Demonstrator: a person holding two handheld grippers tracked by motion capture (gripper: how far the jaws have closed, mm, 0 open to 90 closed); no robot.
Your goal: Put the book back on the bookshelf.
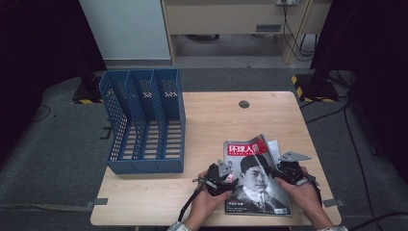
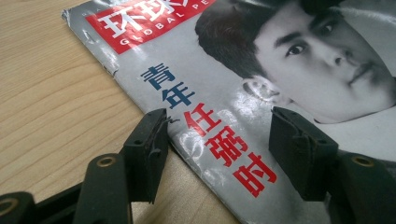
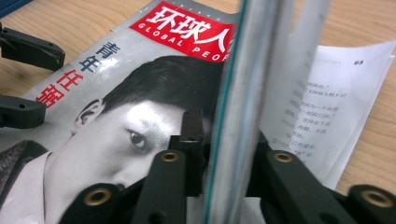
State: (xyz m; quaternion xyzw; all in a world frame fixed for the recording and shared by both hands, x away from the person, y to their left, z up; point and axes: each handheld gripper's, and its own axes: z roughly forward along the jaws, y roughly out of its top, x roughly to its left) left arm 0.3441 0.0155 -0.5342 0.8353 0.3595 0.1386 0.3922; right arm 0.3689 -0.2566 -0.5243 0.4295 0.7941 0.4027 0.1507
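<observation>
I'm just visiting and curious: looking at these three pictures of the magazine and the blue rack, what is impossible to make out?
- Right gripper view: the magazine's lifted edge is blurred and hides how the right gripper jaws meet it.
- Left gripper view: the magazine's lower part is cut off by the frame; the left gripper stands open over it.
- High view: the small print on the loose page is too small to read.
- High view: the file rack's far side is hidden behind its own dividers.

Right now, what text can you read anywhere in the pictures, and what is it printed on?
"环球人" with "GLOBAL PEOP" cut off under it: white on the red banner at the top of the magazine cover.
"青年" in blue, then "任弼时" in red: down the cover's left edge.
Loose printed page beside the magazine: type too small and blurred to read.
Blue file rack: no text seen.
</observation>
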